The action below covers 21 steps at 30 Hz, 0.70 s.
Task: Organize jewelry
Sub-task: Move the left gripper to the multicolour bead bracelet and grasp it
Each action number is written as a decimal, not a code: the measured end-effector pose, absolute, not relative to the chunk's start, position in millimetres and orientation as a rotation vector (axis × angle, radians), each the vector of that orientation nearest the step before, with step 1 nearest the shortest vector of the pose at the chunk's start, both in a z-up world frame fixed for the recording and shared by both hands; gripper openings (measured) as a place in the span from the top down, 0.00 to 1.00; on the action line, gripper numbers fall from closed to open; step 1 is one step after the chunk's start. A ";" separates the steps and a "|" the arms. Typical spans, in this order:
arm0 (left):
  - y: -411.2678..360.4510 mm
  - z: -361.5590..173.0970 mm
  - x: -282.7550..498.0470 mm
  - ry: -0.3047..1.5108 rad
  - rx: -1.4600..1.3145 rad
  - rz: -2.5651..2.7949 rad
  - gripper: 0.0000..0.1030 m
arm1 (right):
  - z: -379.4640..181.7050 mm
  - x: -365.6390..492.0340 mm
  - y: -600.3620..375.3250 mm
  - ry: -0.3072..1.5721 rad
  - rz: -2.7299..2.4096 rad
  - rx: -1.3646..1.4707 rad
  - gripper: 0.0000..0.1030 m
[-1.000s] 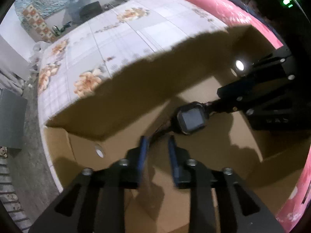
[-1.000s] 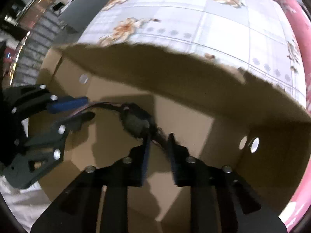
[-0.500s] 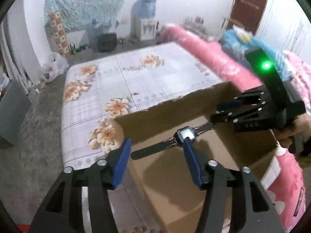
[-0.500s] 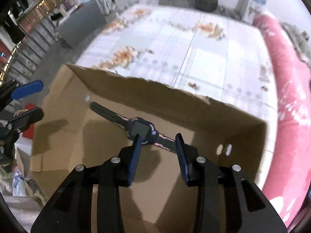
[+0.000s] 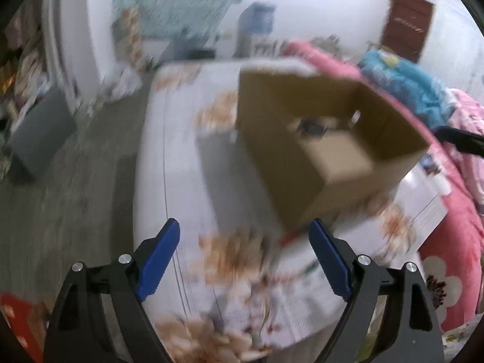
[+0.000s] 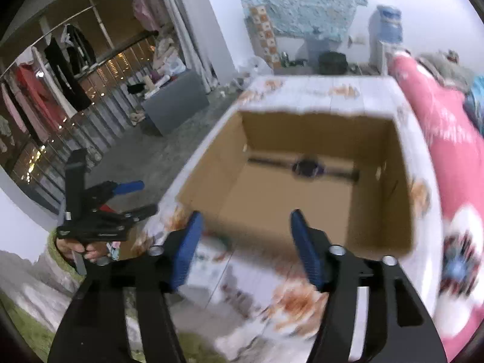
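A dark wristwatch (image 6: 308,168) lies flat on the floor of an open cardboard box (image 6: 378,239), against its far wall. It shows blurred in the left wrist view (image 5: 313,125) inside the box (image 5: 290,178). My left gripper (image 5: 245,251) is open and empty, held back from the box over the floral tabletop. It also shows in the right wrist view (image 6: 133,196), left of the box. My right gripper (image 6: 245,242) is open and empty, above the box's near rim.
The box stands on a table with a white floral cloth (image 6: 332,90). A pink floral blanket (image 6: 447,139) runs along the right side. A grey bin (image 6: 174,103) and clothes racks stand on the floor to the left.
Both grippers have let go of the watch, opened wide and pulled back out of the box. The watch now lies on the box floor.
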<state>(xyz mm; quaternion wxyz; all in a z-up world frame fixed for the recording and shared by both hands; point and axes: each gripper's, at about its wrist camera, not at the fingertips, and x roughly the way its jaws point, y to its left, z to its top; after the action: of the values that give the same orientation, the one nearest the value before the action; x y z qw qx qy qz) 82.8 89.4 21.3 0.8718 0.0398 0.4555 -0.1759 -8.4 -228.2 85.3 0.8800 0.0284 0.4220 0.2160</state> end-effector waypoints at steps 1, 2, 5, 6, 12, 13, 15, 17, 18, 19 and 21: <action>89.3 9.6 79.4 0.979 0.077 -0.359 0.17 | 73.1 -18.9 -220.0 0.881 0.414 0.041 0.30; 88.0 -1.8 75.7 1.006 0.076 -0.349 0.17 | 65.2 -23.1 -213.5 0.886 0.389 0.025 0.24; 77.3 -34.8 64.4 1.084 0.100 -0.328 0.17 | 44.5 -40.8 -192.2 0.874 0.290 -0.055 0.14; 73.4 -42.1 62.3 1.098 0.109 -0.320 0.17 | 37.4 -43.9 -183.0 0.859 0.257 -0.090 0.07; 53.8 -51.6 50.5 1.045 0.227 -0.305 0.06 | 36.8 -53.4 -162.1 0.779 0.126 -0.205 0.08; 55.2 -51.3 51.4 1.049 0.218 -0.304 0.06 | 38.9 -56.1 -159.2 0.753 0.094 -0.230 0.08; 58.0 -51.3 50.7 1.038 0.208 -0.310 0.05 | 46.0 -61.4 -158.5 0.696 0.068 -0.260 0.08; 59.1 -51.8 50.7 1.032 0.210 -0.315 0.05 | 44.7 -60.2 -159.2 0.681 0.083 -0.249 0.08; 58.1 -51.2 50.3 1.036 0.208 -0.314 0.05 | 43.7 -58.8 -161.3 0.675 0.094 -0.232 0.08; 59.4 -50.8 49.9 1.037 0.207 -0.312 0.05 | 42.4 -58.0 -162.7 0.674 0.103 -0.219 0.08; 60.9 -50.2 46.5 1.026 0.205 -0.311 0.05 | 36.4 -52.7 -165.7 0.698 0.133 -0.187 0.08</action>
<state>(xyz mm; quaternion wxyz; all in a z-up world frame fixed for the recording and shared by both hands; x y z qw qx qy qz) 46.5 60.9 -50.2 0.8547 0.0976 0.4879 -0.1480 -52.7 -165.7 36.4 0.9334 -0.0912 0.3411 0.0649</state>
